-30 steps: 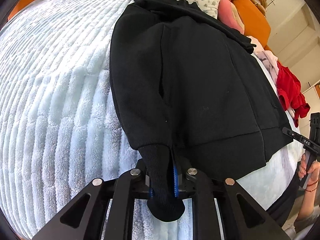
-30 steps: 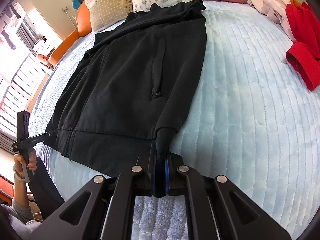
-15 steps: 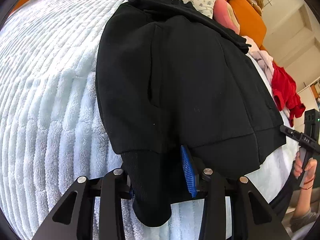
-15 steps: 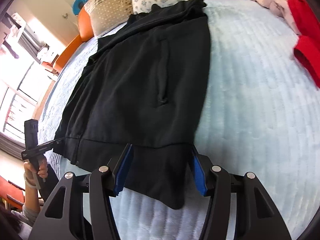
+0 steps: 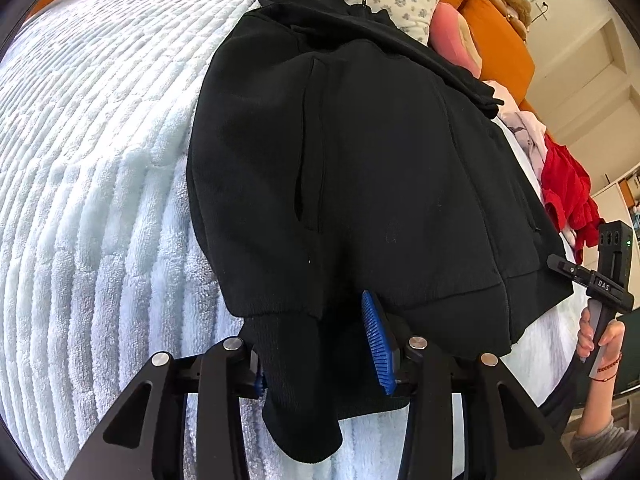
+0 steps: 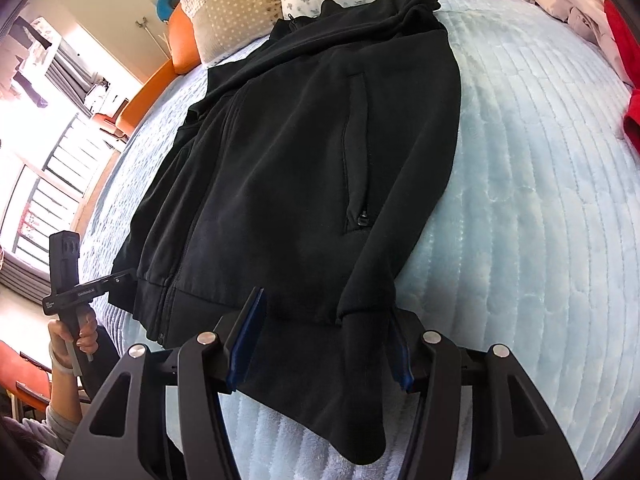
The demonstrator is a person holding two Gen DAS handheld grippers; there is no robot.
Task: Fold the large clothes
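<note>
Both hand-held grippers have released. The left hand-held gripper [image 5: 320, 354], previously clamped on the black jacket's [image 5: 360, 160] cuff [image 5: 296, 384], has opened its jaws; the cuff lies loose between them. The right hand-held gripper [image 6: 320, 344] has likewise opened around the other cuff [image 6: 352, 384].

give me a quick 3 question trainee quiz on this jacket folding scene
1. True or false: the left gripper is clamped shut on a cuff.
2. What colour is the garment lying to the right of the black jacket? A) red B) green C) yellow
3. Fill in: the jacket lies on a pale ____.

Key: 1 false, the jaws have just opened and the cuff lies loose between them; 2 A, red garment; 3 blanket.
</note>
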